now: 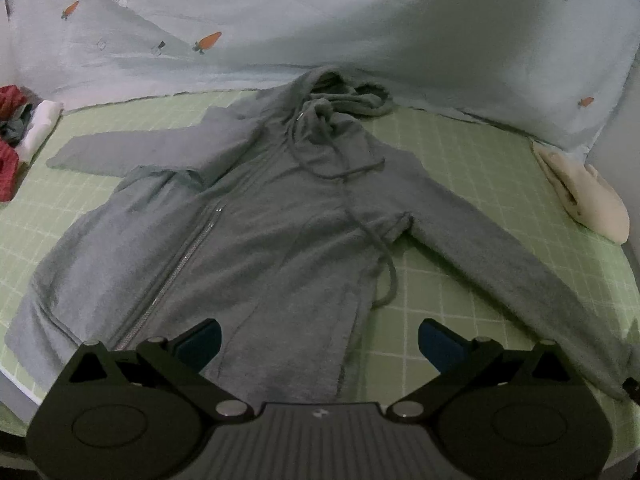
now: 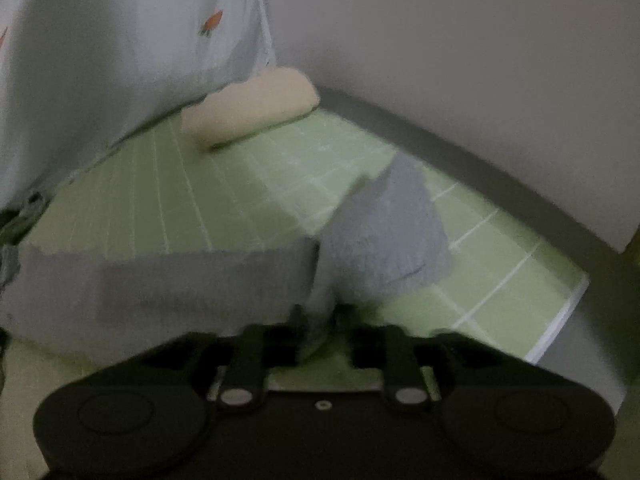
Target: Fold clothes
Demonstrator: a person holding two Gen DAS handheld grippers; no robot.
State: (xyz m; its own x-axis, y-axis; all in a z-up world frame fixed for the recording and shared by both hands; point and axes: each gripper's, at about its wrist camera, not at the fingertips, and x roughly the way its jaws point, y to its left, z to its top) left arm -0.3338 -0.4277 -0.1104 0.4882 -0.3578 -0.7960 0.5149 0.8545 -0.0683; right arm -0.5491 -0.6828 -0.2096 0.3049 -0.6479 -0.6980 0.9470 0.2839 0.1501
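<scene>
A grey zip hoodie [image 1: 256, 216] lies face up on a green mat [image 1: 480, 184] with a white grid, its hood [image 1: 344, 96] at the far side and its hem at the near side. The zipper [image 1: 180, 264] runs in a slanted line down the front, and the drawstrings [image 1: 384, 256] lie loose across the chest. One sleeve [image 1: 132, 148] stretches to the left, the other sleeve [image 1: 512, 264] goes to the right and near.

The left gripper [image 1: 319, 340] hangs over the near hem of the hoodie with its jaws wide apart, and nothing is between its blue pads [image 1: 204, 340].

In the right wrist view, which is blurred, the right gripper [image 2: 320, 332] has its fingers close together around a fold of the grey sleeve end [image 2: 384, 236]. The cloth rises up between the fingers and stands above the mat. The fingertips are covered by the fabric, so the contact itself I cannot see clearly, but the sleeve seems pinched.

Behind the mat hangs a pale blue sheet [image 1: 280, 32] with small carrot prints. A cream rolled cloth [image 2: 256, 104] lies at the far right corner of the mat, and a pile of red and white clothes [image 1: 20, 132] sits at the far left edge.
</scene>
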